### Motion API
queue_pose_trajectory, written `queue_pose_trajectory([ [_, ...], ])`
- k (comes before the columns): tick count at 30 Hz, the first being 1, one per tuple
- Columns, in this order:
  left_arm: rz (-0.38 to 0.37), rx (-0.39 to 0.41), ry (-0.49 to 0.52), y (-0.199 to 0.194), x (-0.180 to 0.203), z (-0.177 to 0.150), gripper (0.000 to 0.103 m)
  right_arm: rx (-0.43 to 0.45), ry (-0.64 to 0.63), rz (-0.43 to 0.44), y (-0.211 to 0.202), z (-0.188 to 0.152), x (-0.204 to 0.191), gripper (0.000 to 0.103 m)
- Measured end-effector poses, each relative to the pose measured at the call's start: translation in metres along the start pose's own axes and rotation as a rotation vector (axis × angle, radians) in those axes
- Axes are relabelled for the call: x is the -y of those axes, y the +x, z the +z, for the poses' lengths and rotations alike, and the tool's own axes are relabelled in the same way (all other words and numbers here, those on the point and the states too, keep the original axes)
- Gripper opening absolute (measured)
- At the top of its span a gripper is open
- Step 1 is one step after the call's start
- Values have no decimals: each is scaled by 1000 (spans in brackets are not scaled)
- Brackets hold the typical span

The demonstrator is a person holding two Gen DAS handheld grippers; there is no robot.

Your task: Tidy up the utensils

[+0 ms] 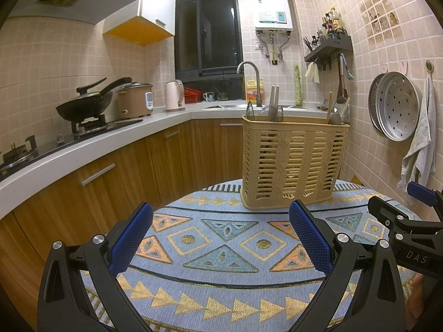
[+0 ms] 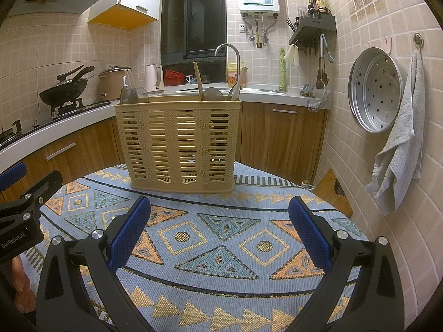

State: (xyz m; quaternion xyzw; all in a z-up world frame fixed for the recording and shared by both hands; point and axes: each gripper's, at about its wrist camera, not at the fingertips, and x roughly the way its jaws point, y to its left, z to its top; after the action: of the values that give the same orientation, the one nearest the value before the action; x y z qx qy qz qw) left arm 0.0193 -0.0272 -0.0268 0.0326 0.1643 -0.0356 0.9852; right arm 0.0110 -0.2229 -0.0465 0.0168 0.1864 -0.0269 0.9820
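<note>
Home kitchen: gas stove with wok, sink faucet, tiled walls (wall-mounted water heater).

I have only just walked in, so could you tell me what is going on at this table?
A person holds a two-finger gripper in each hand over a small table with a patterned cloth. The left gripper and the right gripper are both open and hold nothing. At the far side of the table stands a beige slatted utensil basket, with spoons and wooden handles sticking up out of it. No loose utensils show on the cloth.
</note>
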Motion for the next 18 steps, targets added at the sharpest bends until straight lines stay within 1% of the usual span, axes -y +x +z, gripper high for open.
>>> queue_pose_trajectory([
  [18, -6, -10, 9, 3, 0, -3, 95, -9, 3, 1, 1, -4, 3, 95],
])
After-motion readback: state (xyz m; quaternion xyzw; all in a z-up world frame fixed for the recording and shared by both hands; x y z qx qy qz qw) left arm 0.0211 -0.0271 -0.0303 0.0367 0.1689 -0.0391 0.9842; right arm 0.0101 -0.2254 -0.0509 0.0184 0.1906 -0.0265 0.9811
